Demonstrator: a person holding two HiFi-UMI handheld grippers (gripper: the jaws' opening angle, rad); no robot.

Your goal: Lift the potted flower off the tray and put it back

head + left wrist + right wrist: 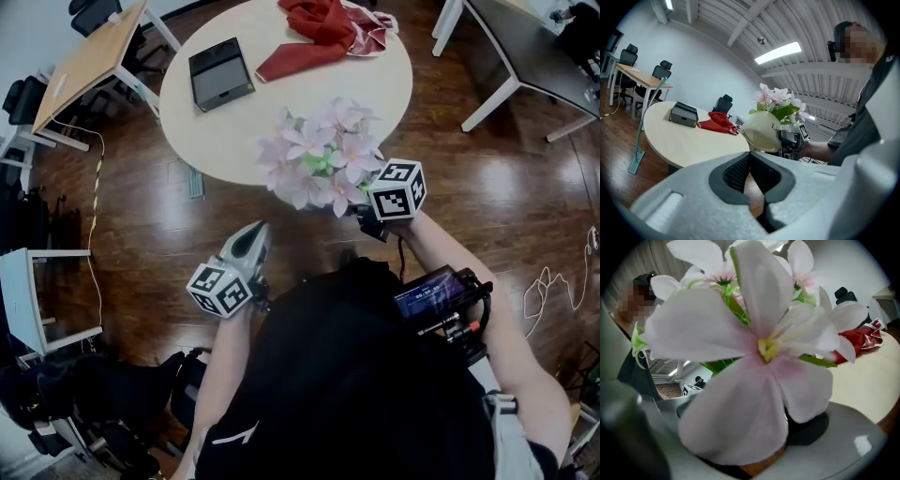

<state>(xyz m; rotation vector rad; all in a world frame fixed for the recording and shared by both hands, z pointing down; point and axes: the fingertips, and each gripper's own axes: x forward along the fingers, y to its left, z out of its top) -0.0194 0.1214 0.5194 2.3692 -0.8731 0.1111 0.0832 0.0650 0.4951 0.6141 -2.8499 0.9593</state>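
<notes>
The round cream-topped table (216, 131) fills the top of the head view, with a crumpled red cloth (323, 28) at its far side and the dark rectangular tray (221, 73) lying bare toward its left. The potted flower (319, 155), a cream glazed pot (761, 131) carrying a spray of pale pink artificial-looking blossoms (754, 348) and green leaves, is off the tray and well apart from it. It hangs tilted in the air over the table's near edge, and its base touches nothing. The right gripper (370, 208) carries it. The left gripper view shows that gripper (790, 140) pinching the pot at its upper side near the rim, while in its own view a large petal covers most of the gap between the dark pads. The left gripper (251, 234) hangs low beside the person's body with its jaws pressed together on nothing (750, 176). The pot looks hard, smooth and likely slippery, and probably breakable if dropped. The blossoms are soft and light but make it top-heavy, which the tilt suggests. The rim seems the right place to grip, squeezed firmly and kept clear of the petals, and the pot should be levelled before it goes down on the tray.
</notes>
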